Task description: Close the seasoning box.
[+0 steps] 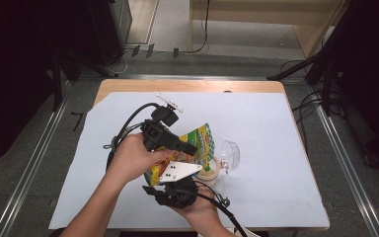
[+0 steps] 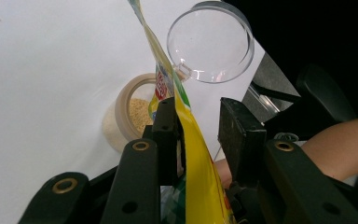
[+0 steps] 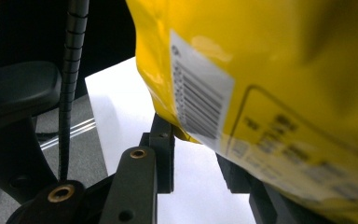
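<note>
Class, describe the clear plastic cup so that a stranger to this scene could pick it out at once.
Start at the white sheet covering the table. Just right of the yellow-green bag held over its middle, the clear cup lies tipped on its side. Unlike the tan jar beside it, it is see-through and empty.

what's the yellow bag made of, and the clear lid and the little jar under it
Yellow bag: looks like thin glossy plastic film; it creases, catches glare and carries a printed barcode.
Clear lid: seemingly hard transparent plastic; the white table shows through it and its rim shines.
Jar: a beige matte rim around a see-through wall, probably plastic, though glass can't be ruled out; pale grains show inside.
</note>
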Tool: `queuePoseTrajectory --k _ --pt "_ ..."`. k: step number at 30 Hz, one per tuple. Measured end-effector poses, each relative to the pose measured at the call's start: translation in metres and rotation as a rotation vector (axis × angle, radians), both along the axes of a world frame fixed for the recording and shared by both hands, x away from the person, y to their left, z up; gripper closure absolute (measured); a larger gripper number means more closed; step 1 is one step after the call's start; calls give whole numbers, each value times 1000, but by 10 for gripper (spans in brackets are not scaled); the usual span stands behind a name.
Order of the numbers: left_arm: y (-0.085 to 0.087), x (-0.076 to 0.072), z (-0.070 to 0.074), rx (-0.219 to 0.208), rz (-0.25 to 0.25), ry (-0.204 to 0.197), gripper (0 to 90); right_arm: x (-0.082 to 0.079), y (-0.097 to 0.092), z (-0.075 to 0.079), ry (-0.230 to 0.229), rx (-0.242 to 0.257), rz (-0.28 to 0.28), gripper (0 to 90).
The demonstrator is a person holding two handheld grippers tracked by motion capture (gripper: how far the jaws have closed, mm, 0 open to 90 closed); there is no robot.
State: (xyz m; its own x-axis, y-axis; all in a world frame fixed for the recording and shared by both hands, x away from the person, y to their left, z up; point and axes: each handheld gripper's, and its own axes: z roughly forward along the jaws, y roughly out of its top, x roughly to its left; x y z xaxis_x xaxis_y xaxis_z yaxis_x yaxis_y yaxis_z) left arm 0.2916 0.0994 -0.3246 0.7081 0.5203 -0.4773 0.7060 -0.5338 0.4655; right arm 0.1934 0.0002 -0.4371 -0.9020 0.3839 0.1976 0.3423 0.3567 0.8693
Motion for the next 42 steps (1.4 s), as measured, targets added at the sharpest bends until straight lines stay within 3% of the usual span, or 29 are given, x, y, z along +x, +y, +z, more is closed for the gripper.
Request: queuePoseTrajectory --k 5,17,24,31,42 --pt "0 0 -1 -6 -7 19 712 0 1 -1 -12 -16 0 717" --pt "1 4 3 -10 -10 13 738 1 1 4 43 20 22 732" --pt "3 15 2 -10 3 48 735 6 2 11 63 0 29 726" --pt "2 24 7 -32 -5 58 736 14 0 14 43 5 17 728" --pt "9 22 6 -37 17 21 734 18 4 14 45 4 33 729"
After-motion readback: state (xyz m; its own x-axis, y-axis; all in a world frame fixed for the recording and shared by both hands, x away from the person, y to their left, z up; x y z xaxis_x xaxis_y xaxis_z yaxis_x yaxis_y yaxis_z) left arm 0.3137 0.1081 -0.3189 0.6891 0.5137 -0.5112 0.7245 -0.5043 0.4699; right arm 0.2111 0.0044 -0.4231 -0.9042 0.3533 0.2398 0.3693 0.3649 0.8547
